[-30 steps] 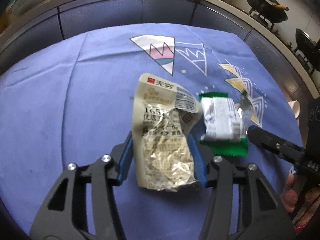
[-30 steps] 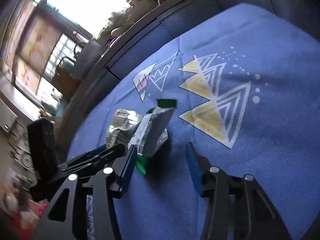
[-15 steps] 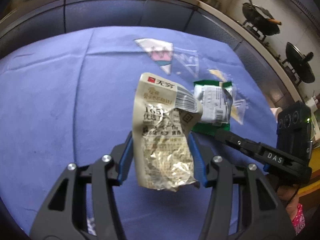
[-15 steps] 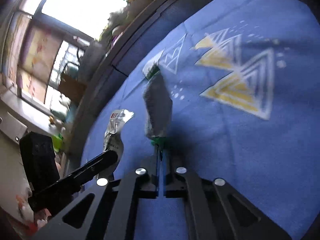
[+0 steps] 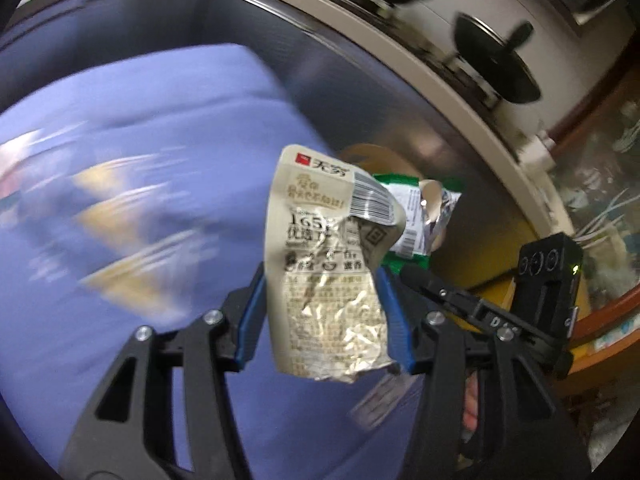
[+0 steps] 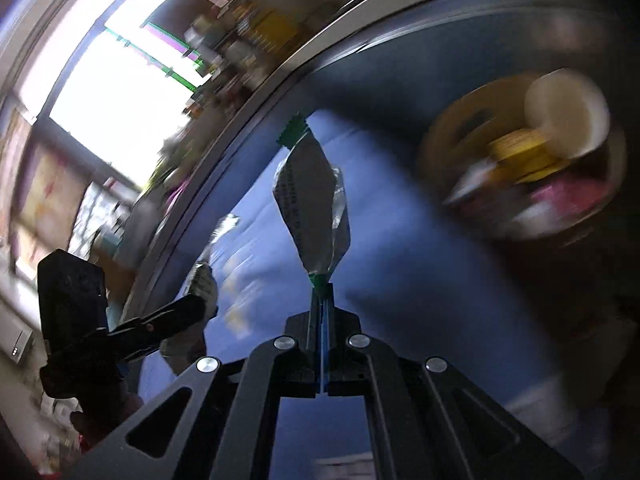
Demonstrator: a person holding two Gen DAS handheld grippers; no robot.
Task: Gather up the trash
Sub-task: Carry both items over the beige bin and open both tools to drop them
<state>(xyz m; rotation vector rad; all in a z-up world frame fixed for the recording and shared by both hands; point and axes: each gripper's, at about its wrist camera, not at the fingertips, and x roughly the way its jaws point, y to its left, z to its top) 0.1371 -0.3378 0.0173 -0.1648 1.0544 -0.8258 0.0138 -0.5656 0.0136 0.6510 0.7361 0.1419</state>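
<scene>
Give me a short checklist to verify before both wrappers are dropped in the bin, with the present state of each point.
1. Beige wrapper held between the left hand-held gripper pads: ok.
2. Green wrapper pinched at its lower end by the right hand-held gripper, jaws shut on it: ok.
3. Both wrappers are off the blue cloth: ok.
4. Bin in sight, up and to the right in the right wrist view, already holding trash: ok.
5. Either wrapper above the bin opening: not ok, both are beside it.
6. Free room in the bin: cannot tell, the picture is blurred.
</scene>
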